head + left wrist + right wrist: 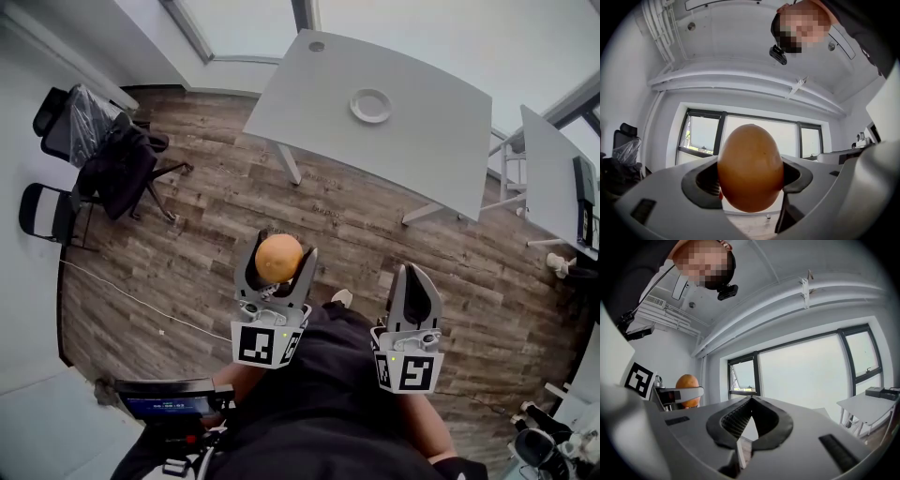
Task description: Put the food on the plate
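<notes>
Wood floor; white round plate on grey tabletop, well ahead of left tool, which clamps orange-brown egg-shaped food for carrying; right tool closed, empty.

One rounded orange food item. One white plate. Two hand-held tools: the left tool and the right tool. Two white surfaces: a middle surface and a second surface at the right edge. Two black chairs at the left: a near chair and a far chair. One person, seen from above.
</notes>
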